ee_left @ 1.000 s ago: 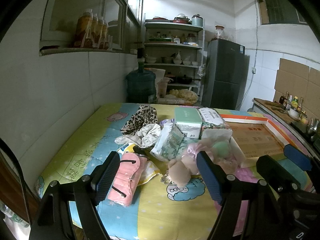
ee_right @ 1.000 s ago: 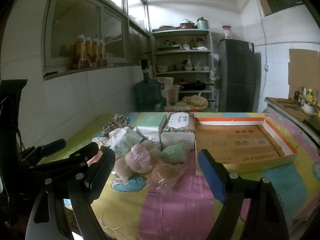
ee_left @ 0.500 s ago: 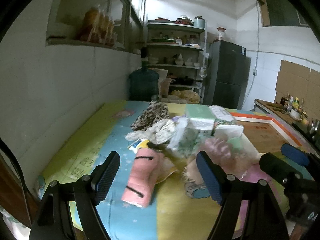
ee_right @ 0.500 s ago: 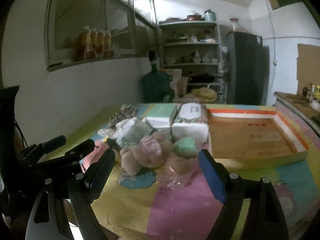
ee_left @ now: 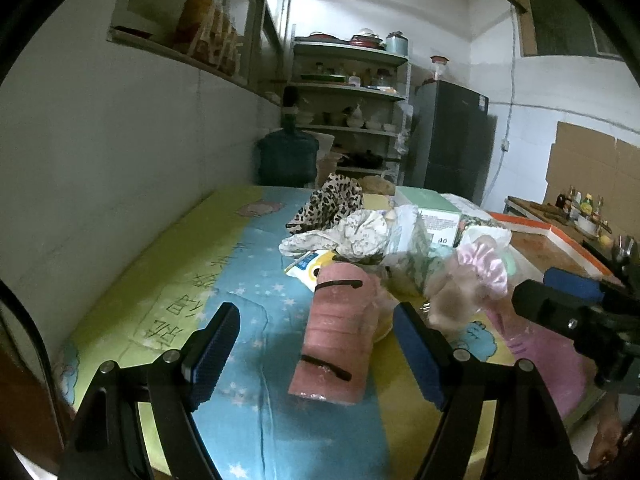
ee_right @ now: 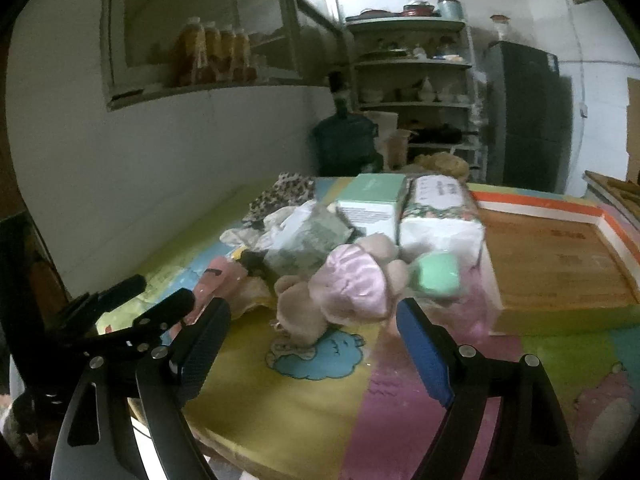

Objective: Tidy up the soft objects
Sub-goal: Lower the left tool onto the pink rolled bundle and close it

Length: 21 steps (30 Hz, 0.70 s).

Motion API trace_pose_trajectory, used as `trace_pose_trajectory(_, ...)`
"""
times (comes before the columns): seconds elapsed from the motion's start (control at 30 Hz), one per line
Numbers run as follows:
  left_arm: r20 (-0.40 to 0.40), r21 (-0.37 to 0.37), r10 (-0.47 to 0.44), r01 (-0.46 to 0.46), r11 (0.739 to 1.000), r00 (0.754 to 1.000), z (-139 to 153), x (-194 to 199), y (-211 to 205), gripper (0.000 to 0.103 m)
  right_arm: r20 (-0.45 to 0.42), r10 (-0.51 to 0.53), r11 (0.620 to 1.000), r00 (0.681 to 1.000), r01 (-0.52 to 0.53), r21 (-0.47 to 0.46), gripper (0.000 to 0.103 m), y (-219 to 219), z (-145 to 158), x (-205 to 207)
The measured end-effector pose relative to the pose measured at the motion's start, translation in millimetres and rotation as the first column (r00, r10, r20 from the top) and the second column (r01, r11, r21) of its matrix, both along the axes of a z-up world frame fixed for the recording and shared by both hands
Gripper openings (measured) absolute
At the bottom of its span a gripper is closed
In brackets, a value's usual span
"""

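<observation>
Both grippers are spread wide with nothing held: the left gripper (ee_left: pixel 316 344) hovers over a pink roll (ee_left: pixel 334 332), the right gripper (ee_right: pixel 314 344) faces a pink plush (ee_right: pixel 352 284). The soft stuff sits heaped mid-bench (ee_right: pixel 280 400), just left of a cardboard tray (ee_right: pixel 552 264).

Home kitchen: fridge (ee_left: pixel 452 136), crockery shelves (ee_left: pixel 352 104).

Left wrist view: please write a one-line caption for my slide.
Open left gripper approaches a pink eye mask before a pile of soft items on the cartoon-print table cover.
</observation>
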State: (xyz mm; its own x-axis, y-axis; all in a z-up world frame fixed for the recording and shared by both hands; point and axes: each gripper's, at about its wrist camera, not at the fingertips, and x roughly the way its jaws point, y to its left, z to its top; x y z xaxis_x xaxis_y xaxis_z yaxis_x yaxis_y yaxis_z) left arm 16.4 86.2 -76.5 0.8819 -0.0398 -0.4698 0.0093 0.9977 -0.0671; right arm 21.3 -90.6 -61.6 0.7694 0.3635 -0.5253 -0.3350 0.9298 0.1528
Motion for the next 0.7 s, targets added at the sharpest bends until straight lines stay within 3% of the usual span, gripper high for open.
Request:
trace_pose_trajectory(0.23, -0.054, 0.000, -0.052, 0.052, 0.999, 0.997, -14, 24, -3, 0.077, 0.007, 0.001, 1.000, 1.000, -0.001, -0.003, 0.086, 3, -2, 12)
trace_pose_trajectory(0.37, -0.108, -0.029, -0.078, 0.075, 0.997, 0.991, -25, 33, -1, 0.045, -0.010, 0.005, 1.000, 1.000, -0.005, 0.001, 0.086, 4, -6, 18)
trace_pose_trajectory(0.4, -0.111, -0.046, -0.094, 0.089, 0.995, 0.989, -27, 34, 0, 0.041, -0.016, 0.007, 1.000, 1.000, -0.007, 0.004, 0.086, 4, -7, 20)
trace_pose_trajectory(0.7, -0.049, -0.080, -0.074, 0.070, 0.994, 0.996, -17, 27, 12, 0.039, -0.063, 0.031, 0.999, 0.998, -0.029, 0.020, 0.086, 10, -18, 36)
